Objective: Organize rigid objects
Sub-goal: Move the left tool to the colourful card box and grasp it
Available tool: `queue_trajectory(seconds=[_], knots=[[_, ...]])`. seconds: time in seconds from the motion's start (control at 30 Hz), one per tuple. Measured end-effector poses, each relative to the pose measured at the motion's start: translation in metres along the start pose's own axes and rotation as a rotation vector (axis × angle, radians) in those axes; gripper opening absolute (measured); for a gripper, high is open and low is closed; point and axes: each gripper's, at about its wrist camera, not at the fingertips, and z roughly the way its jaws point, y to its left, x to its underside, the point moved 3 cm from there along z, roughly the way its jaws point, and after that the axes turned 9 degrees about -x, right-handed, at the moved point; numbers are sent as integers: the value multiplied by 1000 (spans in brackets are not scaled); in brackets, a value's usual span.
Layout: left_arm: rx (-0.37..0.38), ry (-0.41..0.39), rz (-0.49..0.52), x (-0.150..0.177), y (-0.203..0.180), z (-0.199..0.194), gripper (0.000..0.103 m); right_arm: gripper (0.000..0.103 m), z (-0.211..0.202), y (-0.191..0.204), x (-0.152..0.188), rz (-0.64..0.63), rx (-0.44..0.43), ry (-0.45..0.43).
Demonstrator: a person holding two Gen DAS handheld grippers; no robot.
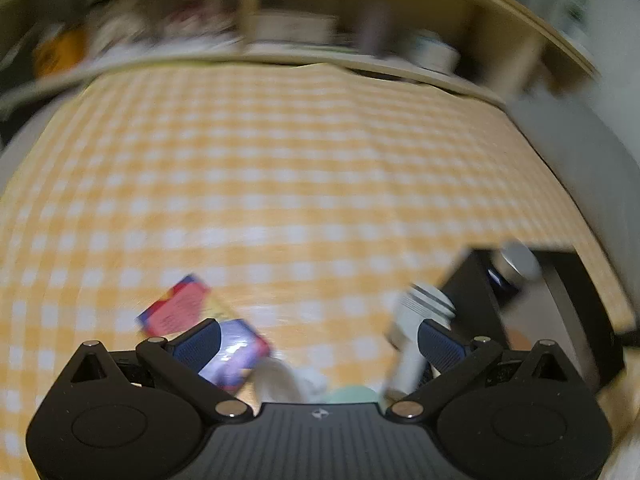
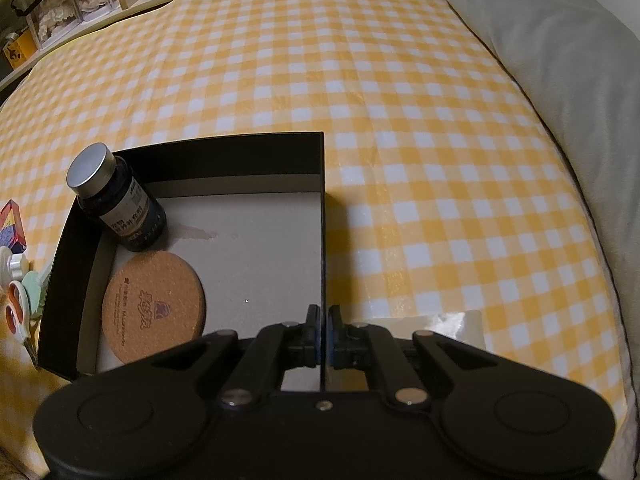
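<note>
Yellow gingham cloth is covering the surface you are working on. Your right gripper is pinching the black box by its right wall, steadying it; a dark bottle and cork coaster are sitting inside. Your left gripper is hanging wide, empty, over a colourful carton and white bottle. Next, I judge, you are closing on one.
</note>
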Motion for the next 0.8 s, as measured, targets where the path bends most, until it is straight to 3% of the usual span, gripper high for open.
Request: queue_trajectory(seconds=[0.13, 0.27, 0.53, 0.8], knots=[[8, 52, -164, -8, 44, 21, 103, 4, 0, 0, 0, -2, 2, 1], [1, 50, -162, -16, 68, 36, 103, 4, -1, 0, 5, -10, 11, 8], [-41, -10, 71, -25, 88, 64, 103, 4, 0, 2, 7, -10, 10, 10], [45, 28, 269, -3, 88, 76, 103, 4, 1, 1, 13, -17, 14, 22]])
